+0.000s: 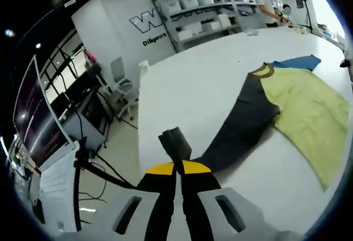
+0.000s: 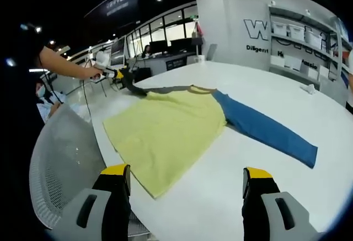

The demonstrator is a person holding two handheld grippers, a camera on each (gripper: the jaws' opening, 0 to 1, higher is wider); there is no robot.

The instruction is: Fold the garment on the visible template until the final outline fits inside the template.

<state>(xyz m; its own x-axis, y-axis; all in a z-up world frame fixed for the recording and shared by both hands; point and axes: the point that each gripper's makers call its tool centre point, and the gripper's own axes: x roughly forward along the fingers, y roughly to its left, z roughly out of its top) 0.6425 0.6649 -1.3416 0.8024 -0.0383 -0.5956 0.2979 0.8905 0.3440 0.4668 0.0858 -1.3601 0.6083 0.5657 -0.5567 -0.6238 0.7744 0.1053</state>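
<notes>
Left tool (image 1: 179, 166): jaws together, clamped on the cuff of the dark sleeve (image 1: 242, 122), which runs from the tips up toward 2 o'clock to the collar. Right tool (image 2: 186, 181): jaws wide apart, nothing between them, hovering just off the hem of the garment (image 2: 165, 133). The garment lies flat on the white counter (image 2: 259, 86), yellow body in the middle, blue sleeve (image 2: 267, 130) stretched toward 4 o'clock in the right gripper view, dark sleeve toward 10 o'clock where the left tool (image 2: 122, 76) has it. Risks, as I judge them: only one point is held, so pulling the dark sleeve across may drag or skew the whole body instead of folding it; the cuff grip looks shallow and could slip out; the hem sits near the counter edge at 6 o'clock in the right gripper view and could slide off if tugged that way. Hard to make out: no template outline is discernible on the counter, so the fit cannot be judged. The cuff itself is mostly hidden between the jaws. In the left gripper view, most of the blue sleeve is hidden behind the yellow body.
</notes>
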